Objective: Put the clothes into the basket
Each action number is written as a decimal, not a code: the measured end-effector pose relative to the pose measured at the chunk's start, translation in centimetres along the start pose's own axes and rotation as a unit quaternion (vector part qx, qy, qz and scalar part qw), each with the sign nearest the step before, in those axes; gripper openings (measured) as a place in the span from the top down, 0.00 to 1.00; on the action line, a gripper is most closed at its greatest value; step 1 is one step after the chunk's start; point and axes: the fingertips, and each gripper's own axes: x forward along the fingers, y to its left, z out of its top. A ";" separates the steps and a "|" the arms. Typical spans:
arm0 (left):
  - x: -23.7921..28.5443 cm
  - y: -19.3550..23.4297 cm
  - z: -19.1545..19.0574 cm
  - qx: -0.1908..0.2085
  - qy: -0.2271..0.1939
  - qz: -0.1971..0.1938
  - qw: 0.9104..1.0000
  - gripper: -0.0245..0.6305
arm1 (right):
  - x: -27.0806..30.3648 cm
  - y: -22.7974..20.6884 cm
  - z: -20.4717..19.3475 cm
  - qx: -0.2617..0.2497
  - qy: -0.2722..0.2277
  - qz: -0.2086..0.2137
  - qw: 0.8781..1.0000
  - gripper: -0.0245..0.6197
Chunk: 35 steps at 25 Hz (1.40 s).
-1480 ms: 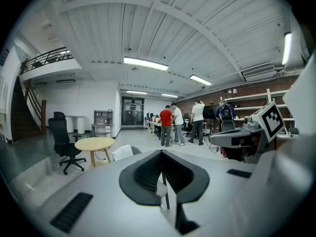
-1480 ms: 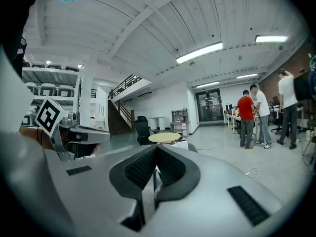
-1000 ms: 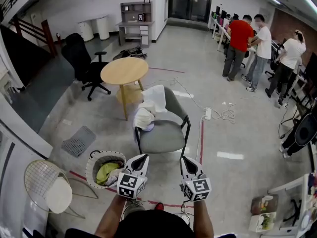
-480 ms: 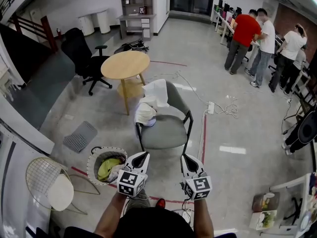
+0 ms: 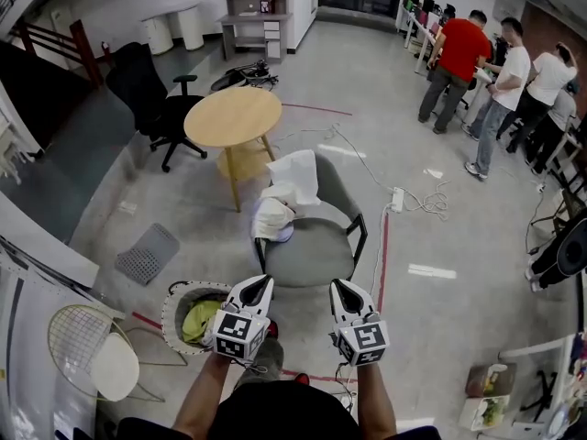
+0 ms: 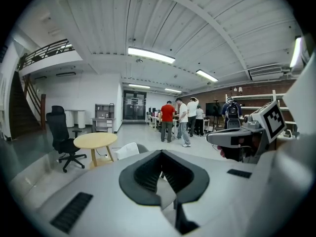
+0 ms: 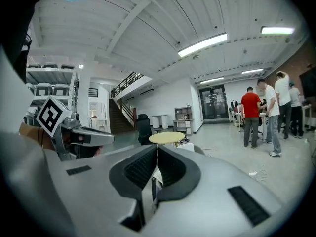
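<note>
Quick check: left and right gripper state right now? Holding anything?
Left gripper: closed, jaws together, nothing between them.
Right gripper: closed, jaws together, nothing between them.

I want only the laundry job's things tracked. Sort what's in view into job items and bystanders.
For the job:
- white clothes heaped on the grey chair
- basket on the floor, with a yellow-green garment in it

Just lying about:
- round wooden table
- black office chair
- wire chair
- grey mat
- power strip
</note>
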 end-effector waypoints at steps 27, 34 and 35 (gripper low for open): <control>10.6 24.3 4.5 -0.027 -0.015 0.012 0.999 0.95 | 26.4 1.8 5.9 -0.015 0.019 0.015 1.000 0.92; 12.0 27.2 4.3 -0.047 -0.020 0.034 0.998 0.95 | 30.0 2.3 5.1 -0.034 0.040 0.047 0.998 0.92; 12.2 27.5 4.3 -0.049 -0.020 0.040 0.998 0.95 | 30.6 2.2 5.0 -0.033 0.043 0.055 0.997 0.92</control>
